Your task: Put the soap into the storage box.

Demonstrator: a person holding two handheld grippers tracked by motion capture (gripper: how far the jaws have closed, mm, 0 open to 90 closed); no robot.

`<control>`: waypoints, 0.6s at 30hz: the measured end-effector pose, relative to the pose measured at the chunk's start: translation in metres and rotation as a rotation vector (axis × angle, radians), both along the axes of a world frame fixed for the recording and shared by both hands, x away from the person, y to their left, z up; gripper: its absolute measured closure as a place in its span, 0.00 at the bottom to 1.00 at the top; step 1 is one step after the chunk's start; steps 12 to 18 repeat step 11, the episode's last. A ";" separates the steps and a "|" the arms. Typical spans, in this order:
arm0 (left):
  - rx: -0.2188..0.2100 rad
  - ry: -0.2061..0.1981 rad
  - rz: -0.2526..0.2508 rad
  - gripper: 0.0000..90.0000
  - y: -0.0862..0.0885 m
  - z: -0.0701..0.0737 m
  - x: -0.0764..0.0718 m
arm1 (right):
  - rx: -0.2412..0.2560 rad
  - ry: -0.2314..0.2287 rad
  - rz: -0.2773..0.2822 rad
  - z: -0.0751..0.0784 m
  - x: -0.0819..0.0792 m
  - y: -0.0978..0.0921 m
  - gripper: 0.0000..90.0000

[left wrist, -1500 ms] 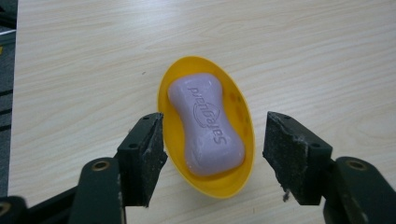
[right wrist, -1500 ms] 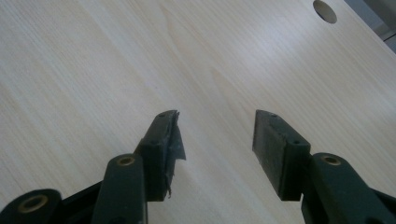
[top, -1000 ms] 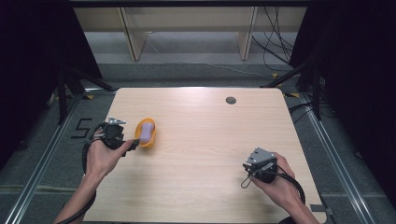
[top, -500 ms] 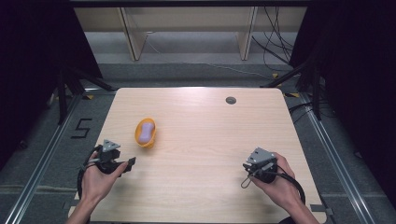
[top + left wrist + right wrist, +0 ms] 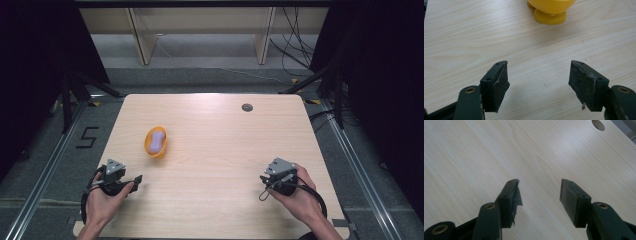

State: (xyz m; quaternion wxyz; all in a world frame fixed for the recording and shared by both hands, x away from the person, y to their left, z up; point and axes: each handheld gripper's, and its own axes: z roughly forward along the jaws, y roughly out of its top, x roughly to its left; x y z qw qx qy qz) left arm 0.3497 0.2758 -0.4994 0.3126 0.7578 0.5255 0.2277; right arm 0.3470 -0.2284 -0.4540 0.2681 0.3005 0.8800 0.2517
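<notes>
Where the wooden table (image 5: 220, 150) spans the middle of the high view, an orange bowl (image 5: 156, 142) stands left of centre, holding a pale purple object (image 5: 158, 140). Left gripper (image 5: 134, 180), lower left of the frame, has its jaws spread with nothing between them, the bowl just beyond. Right gripper (image 5: 263, 180), lower right, likewise gapes over bare wood.

Orange-yellow bowl (image 5: 156, 144), pale purple object (image 5: 157, 141) inside, light wood-grain table (image 5: 220, 150), black gripper jaws
</notes>
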 end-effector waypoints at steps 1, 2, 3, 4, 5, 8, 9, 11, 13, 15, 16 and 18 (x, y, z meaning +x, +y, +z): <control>-0.004 0.006 -0.004 0.34 0.001 -0.001 0.001 | 0.016 0.011 -0.010 -0.001 0.000 0.000 0.55; -0.008 0.009 0.000 0.34 0.001 -0.003 0.001 | 0.008 -0.004 -0.003 -0.001 0.001 -0.001 0.55; -0.010 0.010 0.000 0.34 0.000 -0.003 0.001 | 0.016 0.008 -0.014 -0.001 0.000 0.000 0.55; 0.001 0.013 -0.011 0.34 0.001 -0.003 0.002 | 0.003 -0.005 0.003 -0.001 0.001 -0.001 0.55; -0.001 0.012 -0.006 0.34 0.000 -0.004 0.002 | 0.011 0.011 -0.012 0.000 0.001 -0.002 0.55; 0.001 0.010 -0.018 0.34 -0.002 -0.004 0.003 | 0.013 0.003 -0.015 -0.001 0.001 -0.002 0.55; 0.005 0.009 -0.019 0.34 -0.003 -0.004 0.003 | 0.013 0.007 -0.015 -0.001 0.001 -0.002 0.55; -0.005 0.018 -0.016 0.34 -0.004 -0.005 0.004 | 0.017 0.008 -0.018 -0.001 0.000 -0.003 0.55; -0.005 0.018 -0.016 0.34 -0.004 -0.005 0.004 | 0.017 0.008 -0.018 -0.001 0.000 -0.003 0.55; -0.005 0.018 -0.016 0.34 -0.004 -0.005 0.004 | 0.017 0.008 -0.018 -0.001 0.000 -0.003 0.55; -0.005 0.018 -0.016 0.34 -0.004 -0.005 0.004 | 0.017 0.008 -0.018 -0.001 0.000 -0.003 0.55; -0.005 0.018 -0.016 0.34 -0.004 -0.005 0.004 | 0.017 0.008 -0.018 -0.001 0.000 -0.003 0.55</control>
